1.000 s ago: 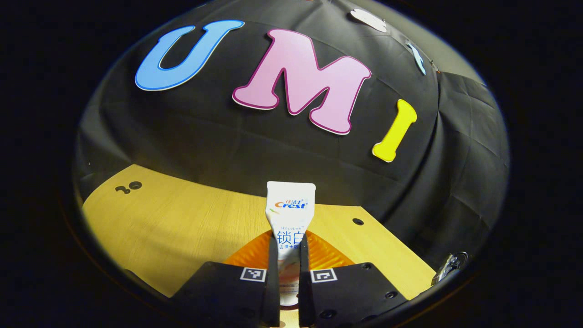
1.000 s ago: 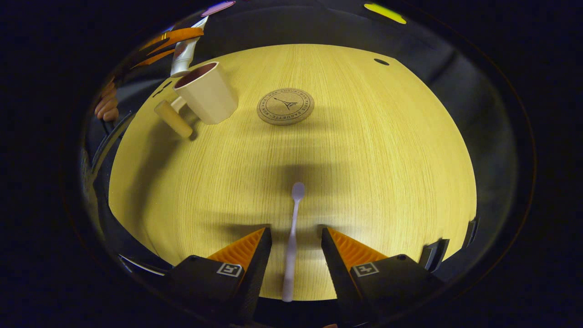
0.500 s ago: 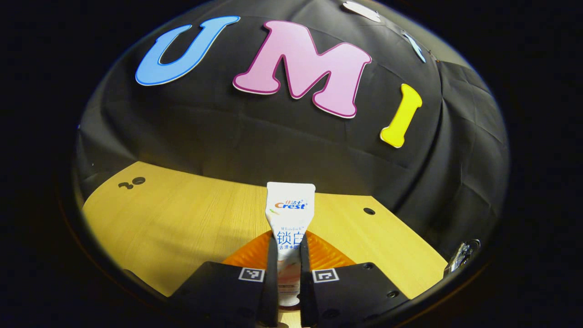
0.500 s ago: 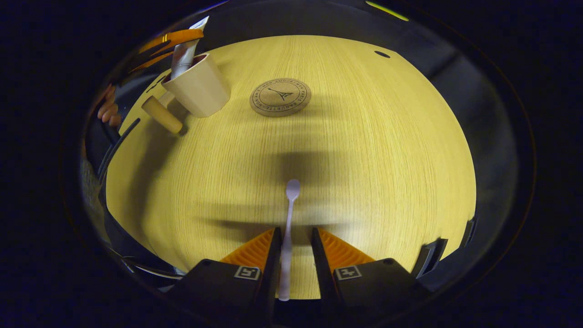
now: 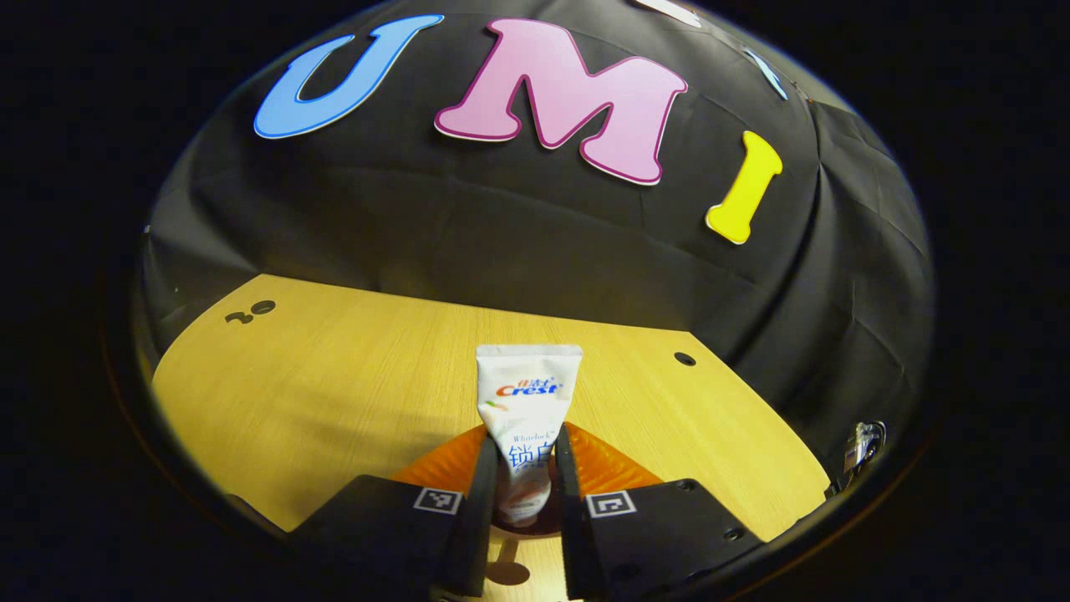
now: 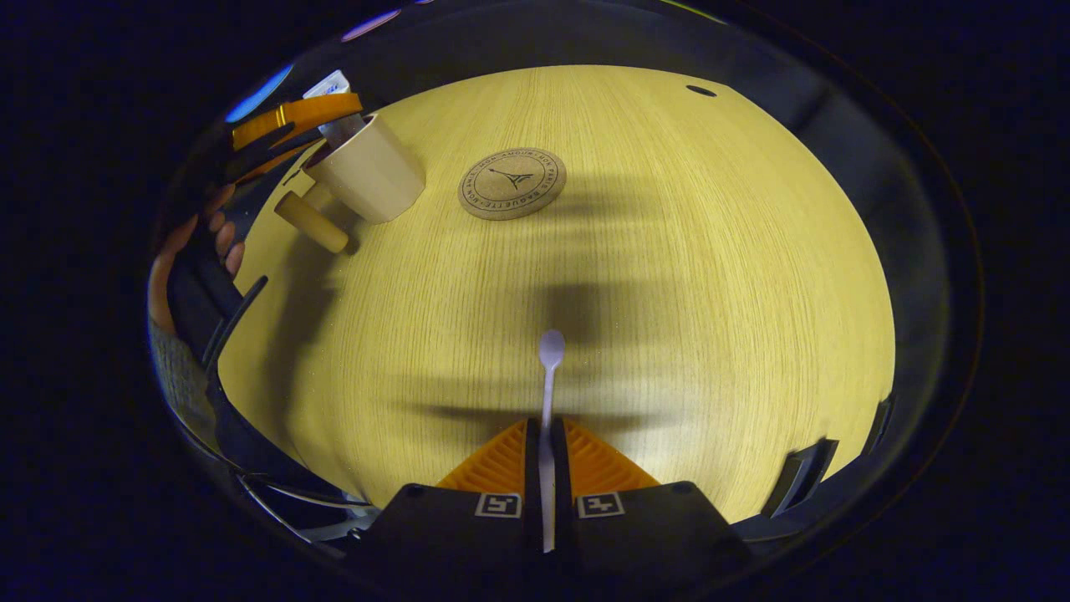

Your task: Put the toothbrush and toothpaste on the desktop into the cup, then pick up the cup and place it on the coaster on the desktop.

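My right gripper (image 6: 542,468) has its two fingers pressed in on the toothbrush (image 6: 547,393), which I hold by the handle; the head sticks out ahead, over the wooden desktop (image 6: 710,276). I cannot tell whether the brush is lifted clear of the wood or touching it. Farther out, toward the upper left of the right gripper view, stands the cup (image 6: 368,171), upright, with its stubby handle (image 6: 311,222) pointing away from the coaster (image 6: 512,183). The coaster lies flat just beside the cup, not touching it.

My left gripper (image 5: 520,468) has its fingers parted a little, and the toothpaste (image 5: 527,410) stands between them, crimped end up. I cannot tell whether both fingers press on it or just flank it. Its lower end sits down inside the dark mouth of the cup (image 5: 527,522), directly below the fingers. In the right gripper view I see the left gripper (image 6: 292,125) above the cup's rim, with the hand (image 6: 188,251) that holds it at the left edge.
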